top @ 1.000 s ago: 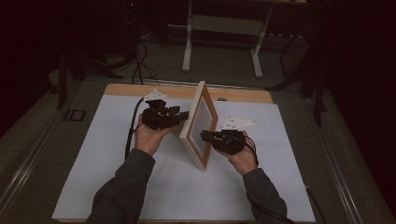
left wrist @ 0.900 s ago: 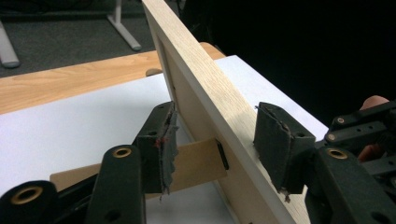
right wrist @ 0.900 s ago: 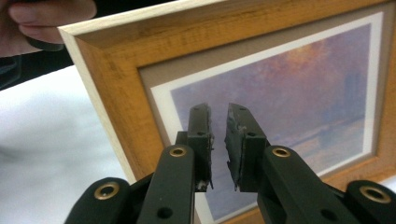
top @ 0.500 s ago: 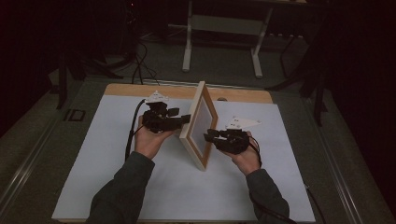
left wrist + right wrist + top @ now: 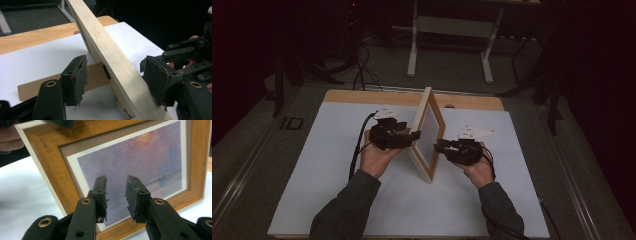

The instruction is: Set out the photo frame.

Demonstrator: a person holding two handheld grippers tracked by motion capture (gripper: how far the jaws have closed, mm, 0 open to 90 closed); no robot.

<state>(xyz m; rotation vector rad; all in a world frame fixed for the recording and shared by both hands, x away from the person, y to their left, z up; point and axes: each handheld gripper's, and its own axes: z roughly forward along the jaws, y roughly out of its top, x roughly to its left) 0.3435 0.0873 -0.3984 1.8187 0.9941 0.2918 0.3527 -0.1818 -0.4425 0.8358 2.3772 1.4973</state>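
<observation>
Both grippers' jaws have just been opening: left gripper (image 5: 414, 136) wide astride picture frame (image 5: 428, 132) edge, not pressing; right gripper (image 5: 439, 147) half open, empty, facing its front; frame upright mid-table between them, left nearer

High view looks down; both gripper views closely face the picture frame (image 5: 426, 135).
</observation>
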